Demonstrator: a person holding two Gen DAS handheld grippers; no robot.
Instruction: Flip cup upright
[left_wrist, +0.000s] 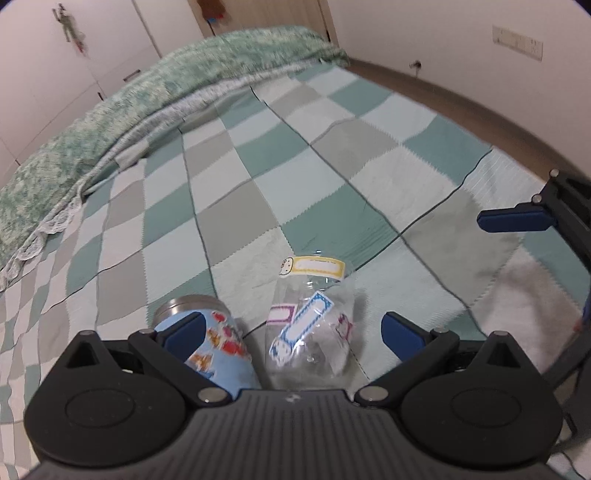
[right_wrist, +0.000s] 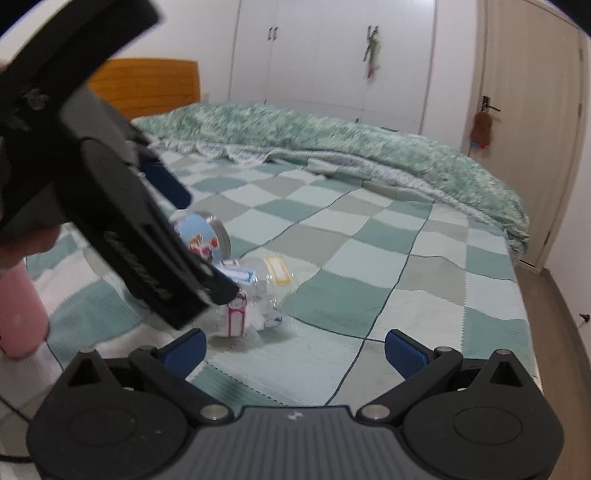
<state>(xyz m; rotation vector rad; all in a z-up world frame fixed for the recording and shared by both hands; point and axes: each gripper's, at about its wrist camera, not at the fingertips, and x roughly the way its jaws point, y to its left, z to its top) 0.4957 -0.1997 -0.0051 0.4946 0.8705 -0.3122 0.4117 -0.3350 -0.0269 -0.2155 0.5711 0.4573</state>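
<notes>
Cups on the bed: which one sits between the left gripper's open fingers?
The clear plastic cup with stickers, lying on its side. The blue steel cup lies beside it, behind the left finger.

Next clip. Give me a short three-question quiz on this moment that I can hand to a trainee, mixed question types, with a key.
1. True or false: the clear plastic cup stands upright on the checked blanket.
2. Multiple choice: what lies right beside the clear cup? A) a blue steel tumbler with cartoon stickers B) a glass bowl C) a spoon
3. Fill in: the left tool is ___, its fingers either side of both cups.

Key: 1 false, it lies on its side. 2 A. 3 open; the right tool is open too, holding nothing.
</notes>
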